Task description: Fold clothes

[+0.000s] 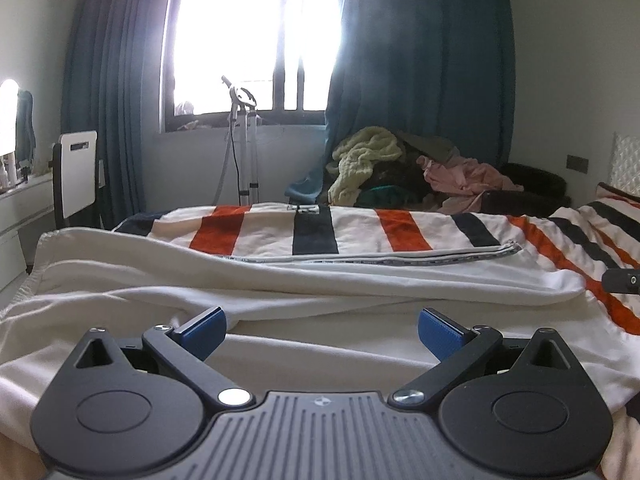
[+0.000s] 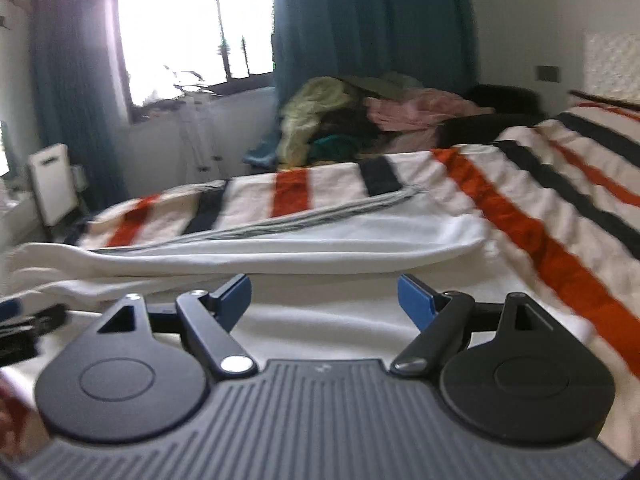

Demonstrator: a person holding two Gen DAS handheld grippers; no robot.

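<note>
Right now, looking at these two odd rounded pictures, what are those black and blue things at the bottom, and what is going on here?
They are two hand-held grippers; a person carries one in each hand, each with a wide-angle camera looking along its fingers. One picture is from the left gripper, the other from the right gripper. The blue pieces are the finger pads. Both stand open and hold nothing. Below them a white garment lies spread on a bed with a striped blanket, waiting to be folded. Behind it sits a pile of clothes by the window.

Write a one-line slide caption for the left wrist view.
Open left gripper hovers over a white garment spread on the striped bedspread, laundry pile beyond.
</note>
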